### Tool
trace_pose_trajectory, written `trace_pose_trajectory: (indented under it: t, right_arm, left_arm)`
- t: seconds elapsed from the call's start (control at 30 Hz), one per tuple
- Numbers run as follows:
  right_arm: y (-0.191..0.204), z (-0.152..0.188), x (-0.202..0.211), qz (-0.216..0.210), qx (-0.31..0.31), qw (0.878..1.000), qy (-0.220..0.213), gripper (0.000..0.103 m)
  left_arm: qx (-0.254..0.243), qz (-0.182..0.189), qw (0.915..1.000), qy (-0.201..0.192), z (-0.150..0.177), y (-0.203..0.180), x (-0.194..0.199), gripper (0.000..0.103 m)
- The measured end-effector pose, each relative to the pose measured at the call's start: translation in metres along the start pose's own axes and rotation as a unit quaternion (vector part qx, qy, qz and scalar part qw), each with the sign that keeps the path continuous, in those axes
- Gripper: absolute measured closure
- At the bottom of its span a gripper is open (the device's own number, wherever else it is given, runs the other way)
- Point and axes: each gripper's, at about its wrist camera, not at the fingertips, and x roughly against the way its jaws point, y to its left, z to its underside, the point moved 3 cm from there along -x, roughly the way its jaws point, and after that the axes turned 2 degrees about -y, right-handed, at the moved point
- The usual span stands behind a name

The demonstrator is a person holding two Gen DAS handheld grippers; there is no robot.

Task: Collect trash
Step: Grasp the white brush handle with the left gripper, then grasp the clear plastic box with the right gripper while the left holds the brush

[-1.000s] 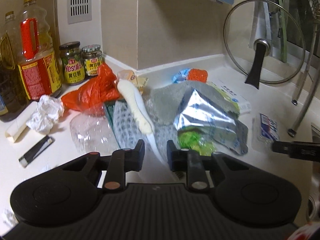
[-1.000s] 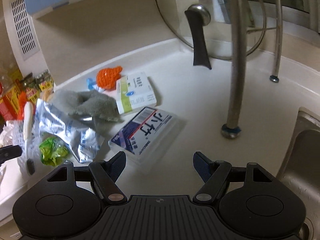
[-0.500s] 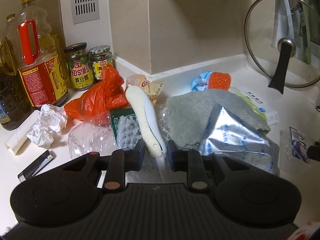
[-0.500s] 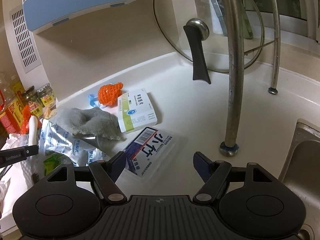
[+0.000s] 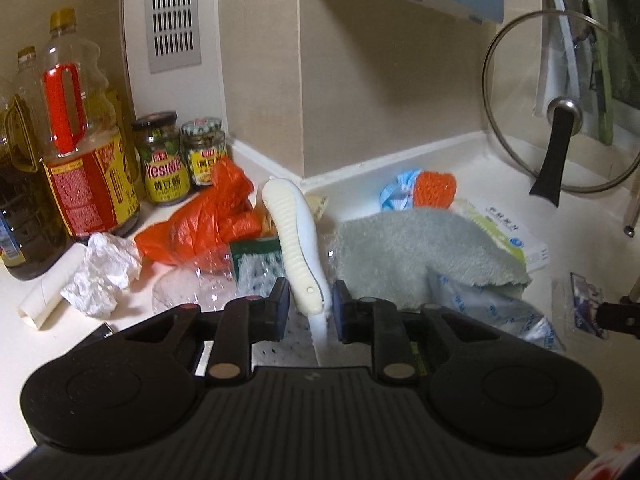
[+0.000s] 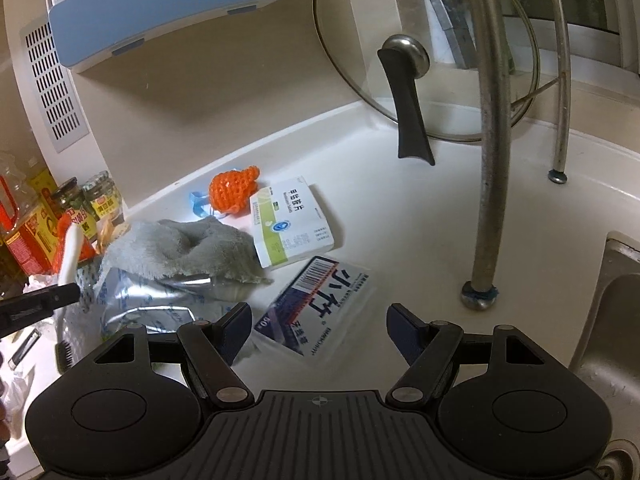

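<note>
A white ribbed-handled tool (image 5: pixel 294 236) lies tilted on a heap of trash: an orange plastic bag (image 5: pixel 208 220), a crumpled white tissue (image 5: pixel 102 276), a silver foil pouch (image 6: pixel 140 300) and clear plastic (image 5: pixel 188 292). My left gripper (image 5: pixel 311 304) has its jaws closing around the lower end of that handle, with a thin gap still showing on the left side. My right gripper (image 6: pixel 318 324) hovers open over a clear packet with a blue label (image 6: pixel 320 308); nothing sits between its fingers.
A grey cloth (image 5: pixel 416 248), a medicine box (image 6: pixel 290 220) and an orange mesh scrubber (image 6: pixel 232 192) lie behind the heap. Oil bottles (image 5: pixel 76 152) and jars (image 5: pixel 164 160) stand at left. A glass lid (image 6: pixel 412 60), a rack's metal posts (image 6: pixel 490 152) and a sink (image 6: pixel 616 320) are at right.
My left gripper has moved forward along the white handle, so its lower end now sits between the jaws. The right gripper's view has drawn back slightly; its jaws stay the same.
</note>
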Motion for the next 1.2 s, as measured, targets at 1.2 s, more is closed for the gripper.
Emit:
trace_pose_trajectory:
  t: [1.2]
  right_arm:
    - [0.001, 0.01, 0.003, 0.036, -0.016, 0.999, -0.006, 0.04]
  left_arm:
    - [-0.003, 0.052, 0.9983, -0.026, 0.007, 0.029, 0.075, 0.083]
